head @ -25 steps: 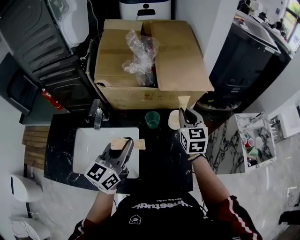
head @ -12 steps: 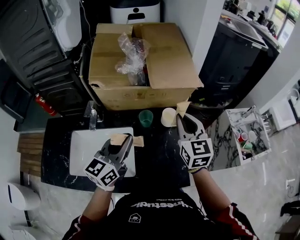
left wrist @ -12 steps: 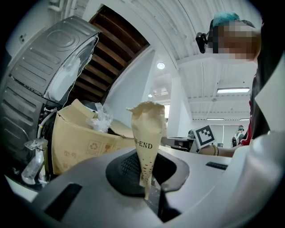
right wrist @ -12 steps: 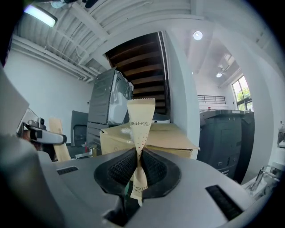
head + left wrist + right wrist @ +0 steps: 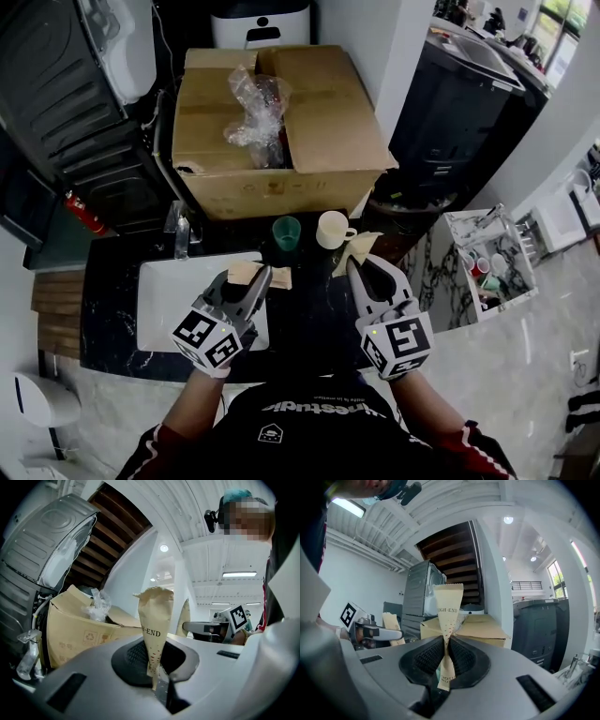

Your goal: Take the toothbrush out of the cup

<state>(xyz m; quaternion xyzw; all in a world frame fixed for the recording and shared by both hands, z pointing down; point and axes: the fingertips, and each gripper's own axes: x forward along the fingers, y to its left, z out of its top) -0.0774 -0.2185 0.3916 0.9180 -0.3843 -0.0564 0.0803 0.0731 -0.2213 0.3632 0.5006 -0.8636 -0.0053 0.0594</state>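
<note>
Grip matters most at this step. Right gripper has its jaws almost together, pinching a slim paper toothbrush packet near its lower end, so most of it stands up above the pads. Going by the task, I judge the brush is inside.

In the head view the packet is clear of the white mug. The mug stands on the dark counter at about 11 o'clock from the jaws, with a green cup just beside it at its 9 o'clock. Left gripper is pressed tight on a second packet of the same kind, over the right edge of the sink.

To finish well, hold the pinch firm. The packet is thin and gripped near one end, so it could pivot or slip. Carry it level, away from the mug's rim and from the cardboard box at 12 o'clock. Loosen the jaws only once it lies flat on bare counter.
</note>
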